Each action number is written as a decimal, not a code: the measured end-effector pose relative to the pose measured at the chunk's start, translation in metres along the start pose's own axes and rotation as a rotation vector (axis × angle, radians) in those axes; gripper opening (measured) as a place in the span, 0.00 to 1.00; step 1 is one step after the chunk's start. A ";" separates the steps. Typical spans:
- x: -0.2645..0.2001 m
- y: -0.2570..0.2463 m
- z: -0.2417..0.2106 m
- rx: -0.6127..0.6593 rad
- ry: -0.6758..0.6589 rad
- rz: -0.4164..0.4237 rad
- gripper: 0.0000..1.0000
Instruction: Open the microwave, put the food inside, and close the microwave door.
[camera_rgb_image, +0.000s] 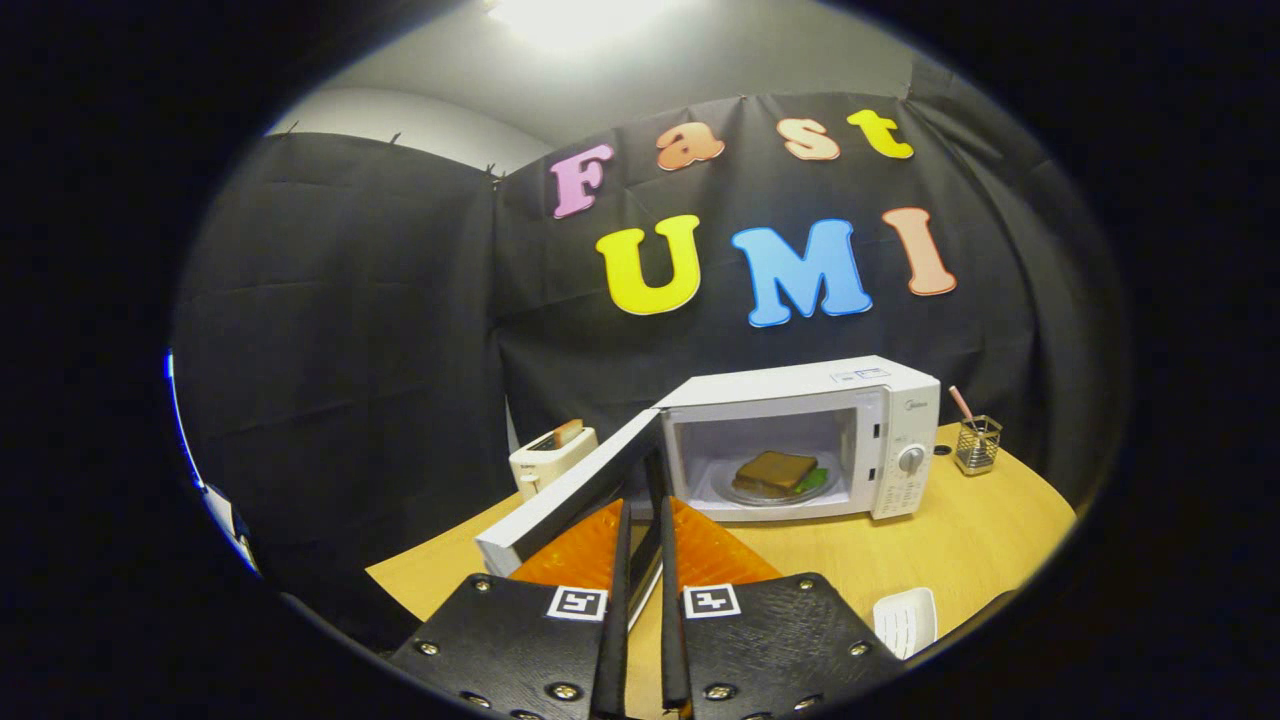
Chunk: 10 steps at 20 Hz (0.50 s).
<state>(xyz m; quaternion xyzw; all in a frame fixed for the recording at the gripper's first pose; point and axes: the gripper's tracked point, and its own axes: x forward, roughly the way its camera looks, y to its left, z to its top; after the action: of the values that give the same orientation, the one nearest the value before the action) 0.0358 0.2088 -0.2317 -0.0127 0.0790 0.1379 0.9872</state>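
Inside the microwave sits food; door swung open toward gripper (jaws narrow).

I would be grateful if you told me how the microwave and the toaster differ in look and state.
The microwave is a wide box with its door swung open, and a sandwich lies on a plate inside; the toaster is much smaller, with a slice standing in its top slot. The microwave stands beyond the gripper, whose fingers hold the door's edge; the toaster stands behind that door. Both are white and sit on the wooden table.
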 end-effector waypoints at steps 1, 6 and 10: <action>-0.002 0.012 0.000 -0.008 -0.004 0.024 0.14; -0.008 0.063 -0.011 -0.030 -0.018 0.108 0.14; 0.005 0.102 -0.019 -0.049 -0.017 0.160 0.14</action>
<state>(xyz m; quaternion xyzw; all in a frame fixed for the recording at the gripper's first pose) 0.0096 0.3072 -0.2517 -0.0295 0.0679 0.2182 0.9731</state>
